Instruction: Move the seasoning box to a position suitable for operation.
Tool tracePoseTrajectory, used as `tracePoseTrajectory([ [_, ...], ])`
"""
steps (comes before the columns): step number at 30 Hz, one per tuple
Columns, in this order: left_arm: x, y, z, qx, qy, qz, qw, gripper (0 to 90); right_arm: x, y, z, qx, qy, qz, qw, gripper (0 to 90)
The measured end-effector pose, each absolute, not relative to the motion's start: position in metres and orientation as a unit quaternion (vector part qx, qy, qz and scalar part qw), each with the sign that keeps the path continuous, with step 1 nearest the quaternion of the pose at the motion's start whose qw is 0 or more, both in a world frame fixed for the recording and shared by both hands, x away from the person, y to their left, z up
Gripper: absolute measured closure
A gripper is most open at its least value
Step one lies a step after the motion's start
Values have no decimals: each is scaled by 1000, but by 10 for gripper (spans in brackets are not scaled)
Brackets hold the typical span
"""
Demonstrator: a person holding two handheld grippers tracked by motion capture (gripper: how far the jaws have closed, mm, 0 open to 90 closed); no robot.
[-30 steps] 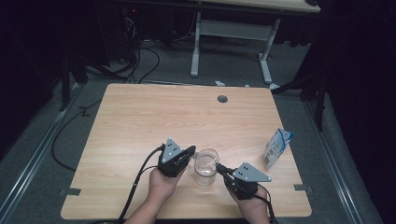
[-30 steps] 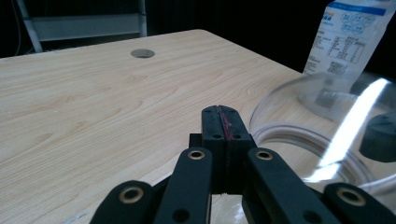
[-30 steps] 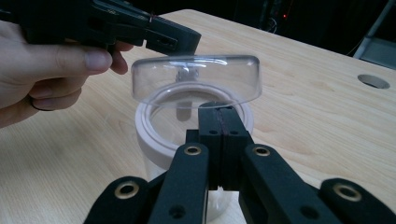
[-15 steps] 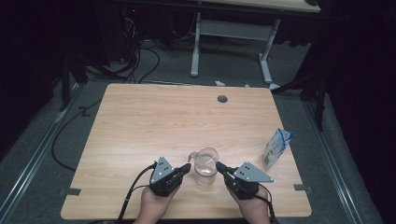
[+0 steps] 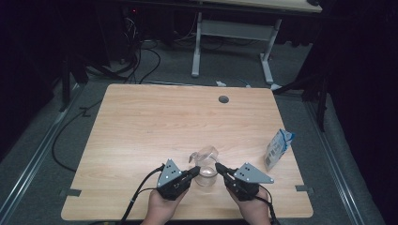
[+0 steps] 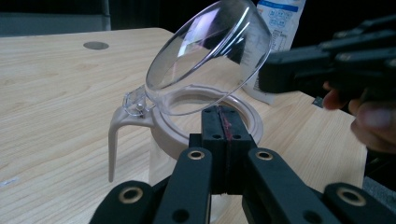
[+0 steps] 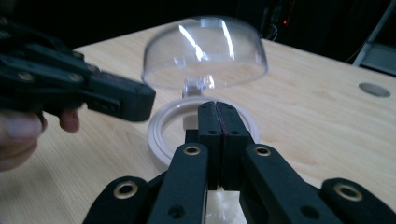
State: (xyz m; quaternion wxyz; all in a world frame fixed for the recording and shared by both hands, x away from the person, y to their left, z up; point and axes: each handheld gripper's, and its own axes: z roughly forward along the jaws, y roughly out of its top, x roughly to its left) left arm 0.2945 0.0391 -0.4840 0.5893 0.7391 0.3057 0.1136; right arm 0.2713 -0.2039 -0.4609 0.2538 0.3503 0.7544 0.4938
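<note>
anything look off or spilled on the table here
Nothing is spilled. The jug stands upright near the table's front edge with its clear domed lid hinged open and tilted up; the carton stands upright at the right.

Jug (image 6: pixel 187 126) base hidden — carton (image 6: pixel 275 28) cropped.

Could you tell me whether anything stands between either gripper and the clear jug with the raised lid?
Nothing visible does. The left gripper and the right gripper, both shut, flank the jug with only bare table around them; the carton stands off to the right.
</note>
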Motion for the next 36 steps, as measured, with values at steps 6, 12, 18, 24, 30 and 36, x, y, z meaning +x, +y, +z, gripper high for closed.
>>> tracePoseTrajectory([
  [6,296,42,-482,731,311,118,596,900,277,-202,-473,357,763,479,246,894],
  [12,301,49,-478,718,322,126,605,900,276,-202,-475,353,760,486,248,896],
  [18,307,59,-476,711,330,138,606,900,276,-201,-476,352,759,488,249,896],
  [24,305,60,-475,714,325,140,604,900,276,-201,-476,353,760,487,246,883],
  [30,305,76,-480,730,325,147,583,847,273,-211,-470,361,750,496,248,769],
  [36,308,110,-499,760,344,151,530,746,278,-236,-474,396,735,486,259,678],
])
